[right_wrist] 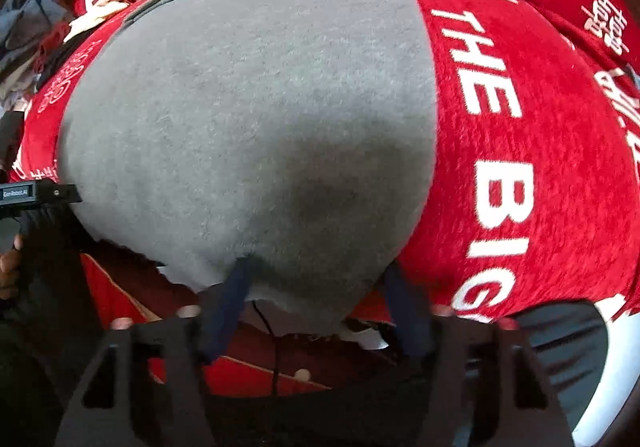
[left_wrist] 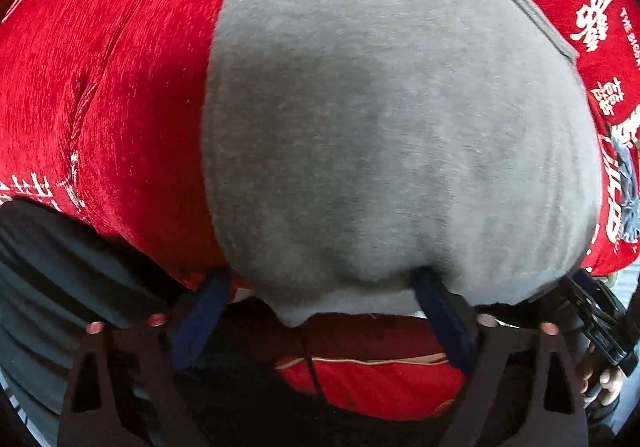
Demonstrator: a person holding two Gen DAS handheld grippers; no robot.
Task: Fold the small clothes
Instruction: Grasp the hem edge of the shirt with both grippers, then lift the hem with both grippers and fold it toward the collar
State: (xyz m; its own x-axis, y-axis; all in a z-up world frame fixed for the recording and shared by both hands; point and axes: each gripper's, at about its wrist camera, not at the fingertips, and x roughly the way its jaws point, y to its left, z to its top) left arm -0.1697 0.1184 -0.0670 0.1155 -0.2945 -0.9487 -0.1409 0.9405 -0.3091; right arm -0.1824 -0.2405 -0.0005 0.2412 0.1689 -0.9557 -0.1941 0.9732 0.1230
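Note:
A small grey garment (left_wrist: 380,127) lies flat on a red cloth (left_wrist: 120,107) with white lettering. Its darker banded edge is at the far side and its raw hem nearest me. In the left wrist view my left gripper (left_wrist: 324,279) points down at that near hem. Its blue-padded fingers (left_wrist: 204,311) stand wide apart, the hem's left part lying between them unpinched. In the right wrist view the same grey garment (right_wrist: 248,107) fills the middle. My right gripper (right_wrist: 318,265) straddles the hem's right corner, fingers (right_wrist: 232,295) apart, tips touching the cloth.
The red cloth (right_wrist: 520,167) runs off on all sides. A heap of mixed clothes (right_wrist: 32,27) sits at the far left. The other gripper's black body (right_wrist: 36,195) and a hand (left_wrist: 600,379) show at the edges. Dark striped fabric (left_wrist: 48,287) lies near me.

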